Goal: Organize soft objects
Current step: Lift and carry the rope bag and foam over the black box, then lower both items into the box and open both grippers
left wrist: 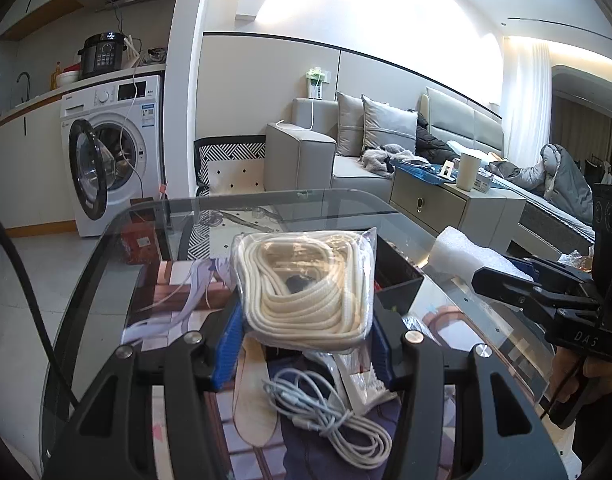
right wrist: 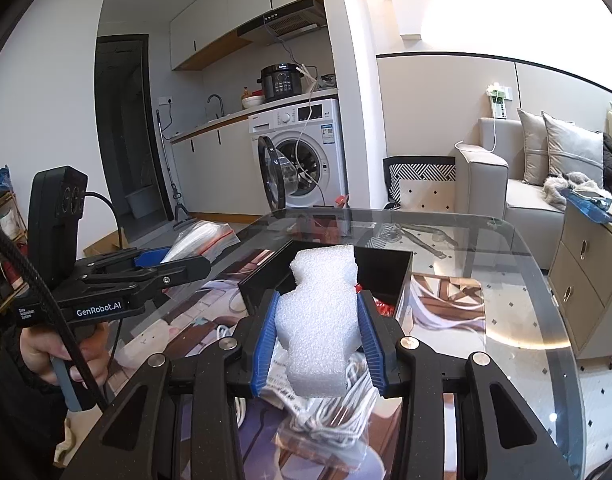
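My left gripper (left wrist: 306, 312) is shut on a clear bag of coiled cream rope (left wrist: 306, 284) and holds it above the glass table (left wrist: 486, 320). My right gripper (right wrist: 316, 312) is shut on a white foam block (right wrist: 318, 320), held above the table just in front of a black open box (right wrist: 382, 272). The foam block (left wrist: 466, 254) and the right gripper (left wrist: 506, 284) show at the right of the left wrist view. The left gripper (right wrist: 178, 264) with its bag (right wrist: 202, 240) shows at the left of the right wrist view. The black box (left wrist: 398, 272) sits behind the rope bag.
On the table below lie a grey-white cable bundle (left wrist: 330, 412), a beige insole (left wrist: 250, 384) and a bagged white cord (right wrist: 334, 408). A printed mat (right wrist: 446, 304) lies under the glass. A sofa (right wrist: 506, 196), a side cabinet (right wrist: 586, 280) and a washing machine (right wrist: 302, 152) stand beyond.
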